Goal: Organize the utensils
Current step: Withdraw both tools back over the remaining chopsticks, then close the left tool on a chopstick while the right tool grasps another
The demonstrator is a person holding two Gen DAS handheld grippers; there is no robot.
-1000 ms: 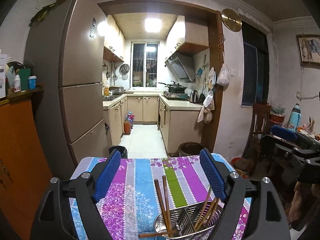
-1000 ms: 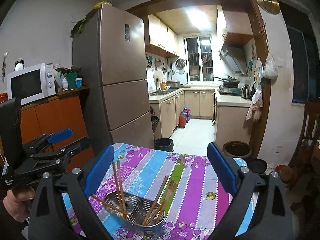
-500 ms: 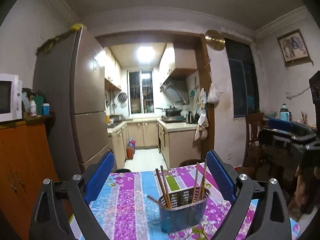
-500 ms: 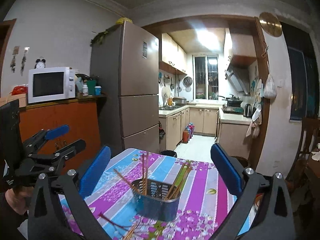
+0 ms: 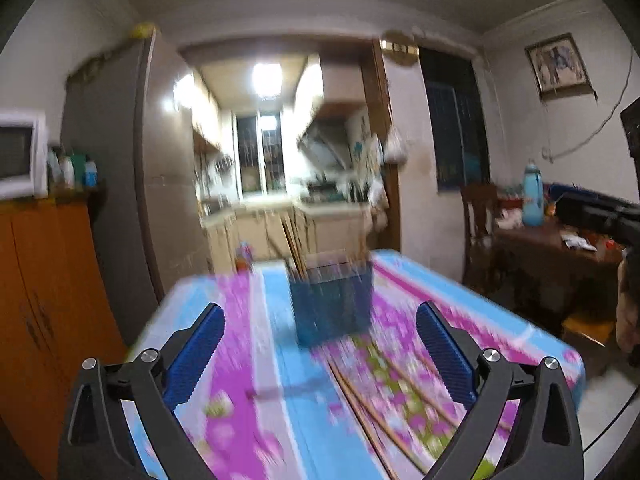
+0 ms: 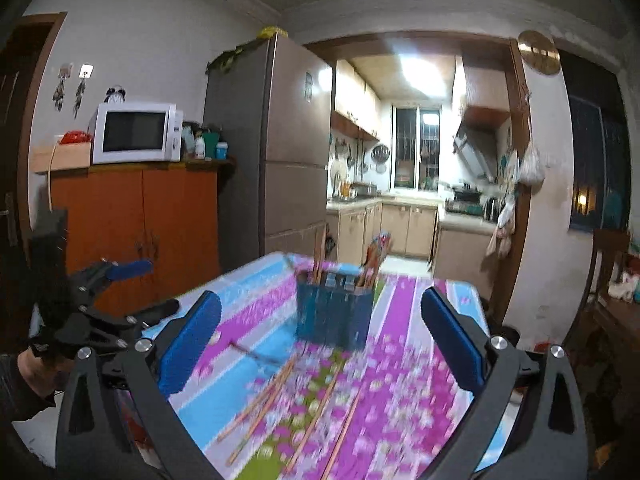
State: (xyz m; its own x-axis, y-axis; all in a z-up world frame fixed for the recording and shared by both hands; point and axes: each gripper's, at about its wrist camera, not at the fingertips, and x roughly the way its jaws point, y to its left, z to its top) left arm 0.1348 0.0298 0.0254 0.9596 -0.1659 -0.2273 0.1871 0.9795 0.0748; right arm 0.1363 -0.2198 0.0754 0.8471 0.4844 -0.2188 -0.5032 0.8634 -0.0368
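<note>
Where the striped, flowered cloth covers the desk (image 6: 256,292), we see a blue holder (image 6: 334,314) standing upright toward its far end with several chopsticks (image 6: 319,258) poking out of its top, while more loose chopsticks (image 6: 260,404) lie flat on the cloth in front of it. Motion blur smears both views, so we cannot count the sticks or read the holder's compartments. We hold the left hand-held gripper (image 5: 320,354) and the right hand-held gripper (image 6: 320,344) low over the near edge, both aimed at the holder, fingers spread wide apart and gripping nothing.
</note>
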